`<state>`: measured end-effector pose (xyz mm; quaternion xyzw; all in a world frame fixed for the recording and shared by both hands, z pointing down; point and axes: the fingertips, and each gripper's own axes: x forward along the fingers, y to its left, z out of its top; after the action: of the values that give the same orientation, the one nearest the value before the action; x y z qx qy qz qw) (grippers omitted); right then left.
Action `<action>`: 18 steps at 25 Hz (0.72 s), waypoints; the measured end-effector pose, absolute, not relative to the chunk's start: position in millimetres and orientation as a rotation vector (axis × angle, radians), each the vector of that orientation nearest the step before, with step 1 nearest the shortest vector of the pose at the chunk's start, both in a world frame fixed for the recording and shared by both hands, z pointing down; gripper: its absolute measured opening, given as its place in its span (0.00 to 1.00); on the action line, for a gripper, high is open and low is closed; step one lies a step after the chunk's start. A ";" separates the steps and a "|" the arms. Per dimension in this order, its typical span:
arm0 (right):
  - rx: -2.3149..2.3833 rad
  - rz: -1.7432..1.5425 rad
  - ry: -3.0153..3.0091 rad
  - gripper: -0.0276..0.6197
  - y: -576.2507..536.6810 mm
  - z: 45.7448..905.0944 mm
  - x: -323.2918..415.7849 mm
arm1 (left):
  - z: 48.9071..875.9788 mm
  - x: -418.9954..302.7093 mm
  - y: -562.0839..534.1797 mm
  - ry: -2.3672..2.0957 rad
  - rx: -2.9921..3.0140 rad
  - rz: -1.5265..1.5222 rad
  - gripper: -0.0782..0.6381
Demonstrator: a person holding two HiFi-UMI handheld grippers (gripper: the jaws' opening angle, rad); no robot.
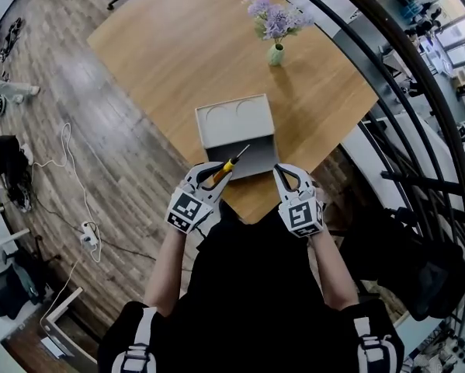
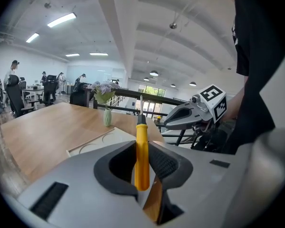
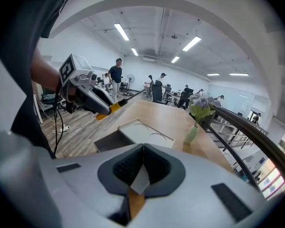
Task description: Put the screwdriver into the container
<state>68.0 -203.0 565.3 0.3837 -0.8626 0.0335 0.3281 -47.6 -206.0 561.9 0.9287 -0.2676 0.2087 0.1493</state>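
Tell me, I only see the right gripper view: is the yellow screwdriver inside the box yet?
Observer: Not yet. In the head view, the left gripper holds the screwdriver, with its tip pointing over the container's darker near half.
Operator: Is it holding it tight?
Observer: The left gripper view shows both jaws pressed on the yellow handle, and the metal shaft sticks out past them.
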 end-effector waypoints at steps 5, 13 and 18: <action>0.987 0.116 -2.265 0.08 -206.3 575.0 62.7 | 572.3 -40.4 -216.2 -0.725 2.672 0.658 0.24; 1.004 0.156 -2.258 0.08 -207.7 583.4 67.2 | 603.5 -26.4 -218.3 -0.620 2.657 0.827 0.24; 1.029 0.187 -2.234 0.08 -209.6 589.8 82.2 | 620.7 -13.1 -219.7 -0.553 2.637 0.909 0.24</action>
<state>82.2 -209.6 589.8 0.3936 -0.8546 0.0715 0.3310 -13.1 -219.7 620.7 0.9171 -0.1922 0.3160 0.1488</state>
